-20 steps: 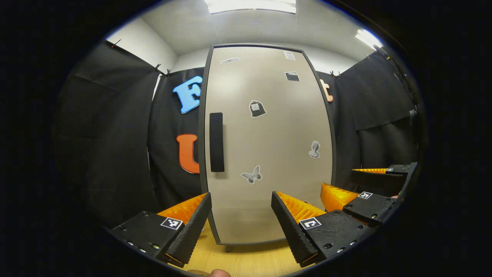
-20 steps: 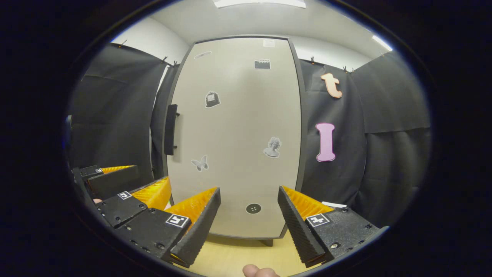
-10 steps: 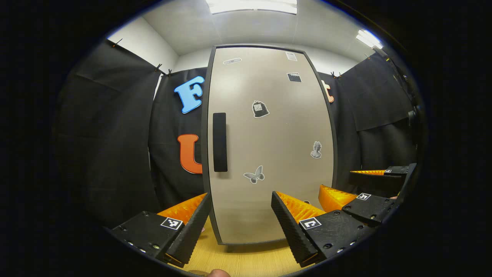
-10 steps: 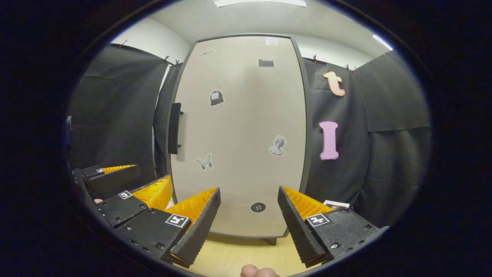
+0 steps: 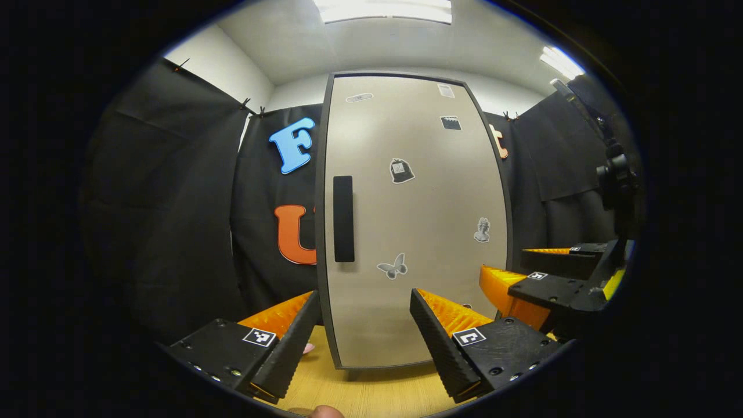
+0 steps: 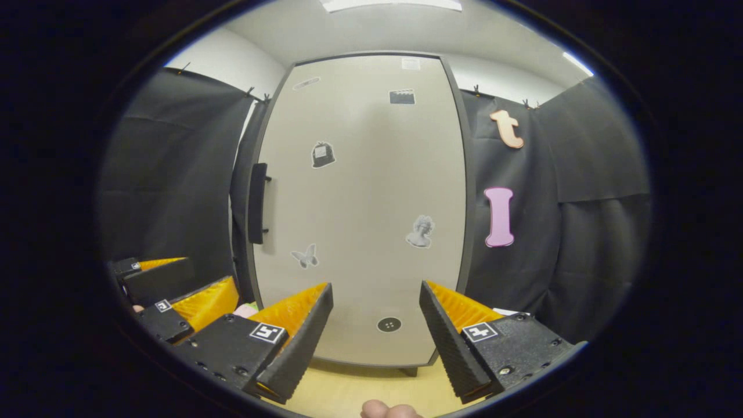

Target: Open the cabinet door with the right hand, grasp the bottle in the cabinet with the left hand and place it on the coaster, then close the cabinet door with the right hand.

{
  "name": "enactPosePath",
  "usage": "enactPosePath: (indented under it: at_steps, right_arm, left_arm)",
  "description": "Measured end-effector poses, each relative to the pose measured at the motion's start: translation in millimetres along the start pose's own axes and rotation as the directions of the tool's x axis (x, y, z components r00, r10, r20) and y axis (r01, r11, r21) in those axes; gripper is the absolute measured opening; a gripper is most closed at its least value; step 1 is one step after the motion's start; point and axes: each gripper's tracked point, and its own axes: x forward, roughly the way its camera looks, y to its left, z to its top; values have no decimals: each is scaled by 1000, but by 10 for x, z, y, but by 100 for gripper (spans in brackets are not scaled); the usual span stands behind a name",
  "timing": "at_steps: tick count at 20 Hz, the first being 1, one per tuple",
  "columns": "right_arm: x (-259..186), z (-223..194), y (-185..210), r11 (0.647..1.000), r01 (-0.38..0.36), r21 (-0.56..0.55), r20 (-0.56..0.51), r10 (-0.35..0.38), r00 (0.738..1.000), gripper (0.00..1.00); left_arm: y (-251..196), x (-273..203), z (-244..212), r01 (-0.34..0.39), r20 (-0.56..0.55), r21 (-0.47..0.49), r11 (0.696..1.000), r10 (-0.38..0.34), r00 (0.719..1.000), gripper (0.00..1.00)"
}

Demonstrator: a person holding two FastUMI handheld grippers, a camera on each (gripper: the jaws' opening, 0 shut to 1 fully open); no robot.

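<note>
1. Cabinet door [image 6: 360,209] is closed; the bottle presumably sits behind it, hidden.
2. Right gripper [image 6: 376,325] and left gripper [image 5: 364,331] both have jaws apart, empty, short of the door.
3. Step: right gripper should straddle the handle [image 6: 257,203] at the door's left edge, clamp squarely, then pull along the hinge arc.
4. Versus a second ago: handle sits slightly lower in both views, and the grippers are further apart.

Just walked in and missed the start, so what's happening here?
A person holds two hand-held grippers, both open, in front of a tall beige cabinet door covered with stickers. The door is shut, its black vertical handle untouched. The right hand-held gripper and left hand-held gripper hover above the wooden table. Nothing is grasped.
</note>
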Motion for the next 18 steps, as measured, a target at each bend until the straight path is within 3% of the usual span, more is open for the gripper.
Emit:
enactPosePath:
  at_steps: [10, 18]
  right_arm:
    - [650, 477, 776, 986, -159, -49, 70, 162, 984, 96]
    - [1094, 825, 1509, 967, -249, -54, 117, 254, 960, 98]
  left_arm:
    - [511, -376, -36, -95, -14, 39, 995, 95, 995, 94]
    - [1235, -759, -127, -267, -41, 44, 963, 269, 962, 95]
